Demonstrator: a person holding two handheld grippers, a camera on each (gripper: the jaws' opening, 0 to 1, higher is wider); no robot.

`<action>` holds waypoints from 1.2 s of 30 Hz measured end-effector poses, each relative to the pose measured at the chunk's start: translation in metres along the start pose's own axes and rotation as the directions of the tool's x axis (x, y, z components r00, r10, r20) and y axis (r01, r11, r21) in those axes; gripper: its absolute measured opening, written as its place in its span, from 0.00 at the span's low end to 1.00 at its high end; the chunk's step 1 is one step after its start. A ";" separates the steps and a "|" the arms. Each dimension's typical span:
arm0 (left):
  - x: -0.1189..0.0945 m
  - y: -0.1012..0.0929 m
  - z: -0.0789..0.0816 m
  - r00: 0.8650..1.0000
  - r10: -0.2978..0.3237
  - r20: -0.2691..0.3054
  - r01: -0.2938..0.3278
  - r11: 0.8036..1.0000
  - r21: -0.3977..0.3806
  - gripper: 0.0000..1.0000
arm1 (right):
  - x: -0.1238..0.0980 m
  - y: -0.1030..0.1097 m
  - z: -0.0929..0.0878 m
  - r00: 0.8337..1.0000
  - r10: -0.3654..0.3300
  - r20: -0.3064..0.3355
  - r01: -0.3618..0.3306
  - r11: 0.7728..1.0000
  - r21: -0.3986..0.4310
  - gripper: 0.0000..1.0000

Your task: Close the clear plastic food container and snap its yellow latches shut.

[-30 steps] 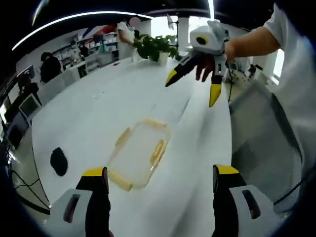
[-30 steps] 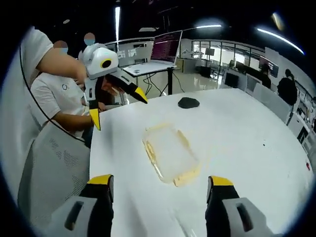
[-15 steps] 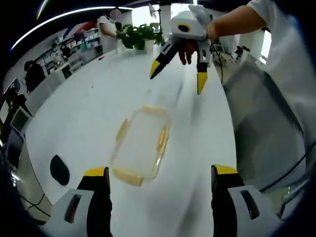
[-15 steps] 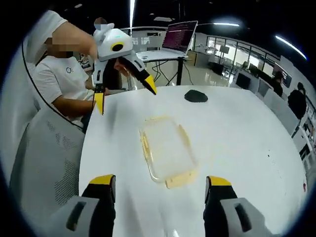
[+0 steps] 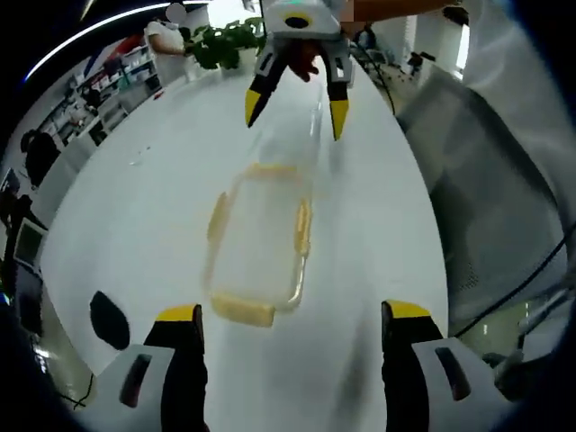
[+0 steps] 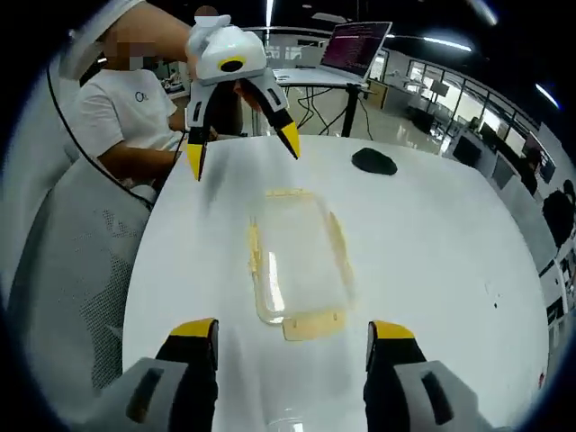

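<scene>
A clear plastic container with yellow latches lies flat on the white table, and its latches stick outward at the sides and ends. My left gripper hovers open short of its near end latch, holding nothing. Beyond the far end, my right gripper hangs open above the table. In the right gripper view the same container lies ahead of my open right gripper, with an end latch close to its jaws. My left gripper faces it from the far end.
A black mouse-shaped object lies on the table beyond the container, also low at the left as the black object. A mesh chair stands at the table's edge. A seated person and a laptop are behind.
Both grippers have swung round to line up with the container's long axis, one at each end, and have come closer. The container lies where it was. Both stay open.
</scene>
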State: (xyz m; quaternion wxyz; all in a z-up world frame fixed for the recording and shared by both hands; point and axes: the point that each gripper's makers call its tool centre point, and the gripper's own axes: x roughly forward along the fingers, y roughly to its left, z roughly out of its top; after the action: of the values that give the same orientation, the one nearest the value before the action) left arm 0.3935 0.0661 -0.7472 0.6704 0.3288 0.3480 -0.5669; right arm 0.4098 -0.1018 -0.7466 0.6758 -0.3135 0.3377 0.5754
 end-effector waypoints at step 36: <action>0.035 0.032 -0.031 0.990 -0.079 -0.115 0.086 0.995 0.055 0.60 | 0.044 -0.014 -0.020 0.993 0.064 -0.102 -0.070 0.996 -0.055 0.49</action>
State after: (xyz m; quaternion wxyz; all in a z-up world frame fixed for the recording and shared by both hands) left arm 0.4258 0.0774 -0.7918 0.6154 0.3657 0.3815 -0.5848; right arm 0.4260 -0.0953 -0.7932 0.6288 -0.3498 0.3647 0.5910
